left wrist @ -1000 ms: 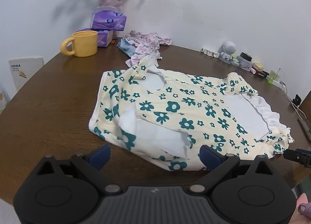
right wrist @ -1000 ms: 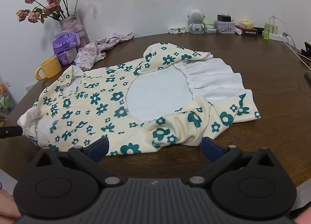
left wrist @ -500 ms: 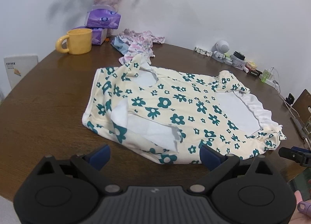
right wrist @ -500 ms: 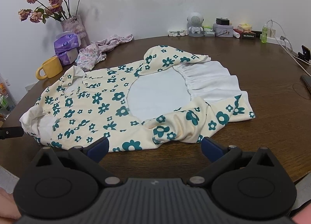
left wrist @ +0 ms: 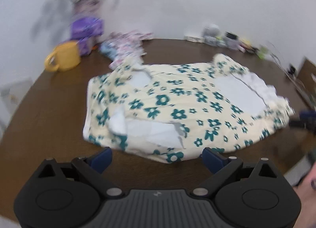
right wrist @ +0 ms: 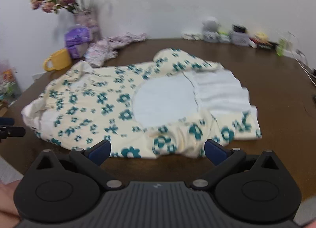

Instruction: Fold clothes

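Note:
A cream dress with teal flowers (left wrist: 177,105) (right wrist: 110,107) lies spread on the round brown table (left wrist: 49,109) (right wrist: 276,81), both long edges folded inward so white lining shows. My left gripper (left wrist: 157,157) is open, just short of the dress's near edge at its collar end. Near the hem end my right gripper (right wrist: 157,152) is open too, its fingertips at the cloth's near edge with nothing between them. Each gripper appears at the other view's edge: the right one (left wrist: 304,121), the left one (right wrist: 9,129). Both views are blurred.
A yellow mug (left wrist: 65,58) (right wrist: 58,62), purple tissue packs (left wrist: 86,28) and a vase of flowers (right wrist: 86,16) stand at the back left. A pink patterned garment (left wrist: 126,44) (right wrist: 110,46) lies beside them. Small items (right wrist: 237,36) and cables line the back right edge.
Both grippers have shifted and the views have become blurred with motion. The dress lies as before and both grippers stay open.

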Tool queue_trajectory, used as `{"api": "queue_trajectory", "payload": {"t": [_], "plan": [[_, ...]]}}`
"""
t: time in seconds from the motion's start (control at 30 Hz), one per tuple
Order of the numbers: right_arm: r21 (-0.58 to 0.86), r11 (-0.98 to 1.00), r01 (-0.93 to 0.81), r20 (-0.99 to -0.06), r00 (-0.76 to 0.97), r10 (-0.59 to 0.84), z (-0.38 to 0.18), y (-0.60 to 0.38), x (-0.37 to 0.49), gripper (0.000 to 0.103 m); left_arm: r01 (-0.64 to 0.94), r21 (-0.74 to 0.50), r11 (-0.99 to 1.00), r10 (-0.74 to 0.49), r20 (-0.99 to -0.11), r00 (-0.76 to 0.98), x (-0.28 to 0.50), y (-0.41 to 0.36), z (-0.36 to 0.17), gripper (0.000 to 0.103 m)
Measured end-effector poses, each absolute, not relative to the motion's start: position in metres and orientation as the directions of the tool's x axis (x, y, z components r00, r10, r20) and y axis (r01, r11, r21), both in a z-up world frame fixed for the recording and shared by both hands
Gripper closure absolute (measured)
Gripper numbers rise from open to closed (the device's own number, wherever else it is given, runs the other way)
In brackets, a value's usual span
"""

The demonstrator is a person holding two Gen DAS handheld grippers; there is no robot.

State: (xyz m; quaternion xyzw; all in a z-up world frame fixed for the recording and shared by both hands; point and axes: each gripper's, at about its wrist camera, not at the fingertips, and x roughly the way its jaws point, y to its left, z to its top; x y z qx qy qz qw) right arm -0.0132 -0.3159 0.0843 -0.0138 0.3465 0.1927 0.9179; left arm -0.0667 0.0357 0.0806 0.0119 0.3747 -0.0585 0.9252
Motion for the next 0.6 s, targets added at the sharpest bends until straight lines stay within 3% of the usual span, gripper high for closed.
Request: {"api": "queue_trajectory", "payload": {"t": [0.17,0.47,0.6], "plan": [[0.023,0.865,-0.501,-0.661,0.642,0.389,0.096,-0.319,0.008,0.000,0.285,0.133,0.949,-0.117,-0.691,0.713,-0.061,0.014,0.089,0.006],[-0.249,0.668,-0.701,-0.765,0.565,0.308,0.092,-0.320,0.029,0.001,0.478,0.330,0.814,-0.089,-0.742,0.664,-0.049,-0.016,0.072,0.022],[-0.312,0.539,-0.783,-0.797,0.524,0.300,0.088,-0.324,0.030,0.010,0.529,0.368,0.765,-0.081,-0.759,0.646,-0.043,-0.013,0.066,0.022]]}}
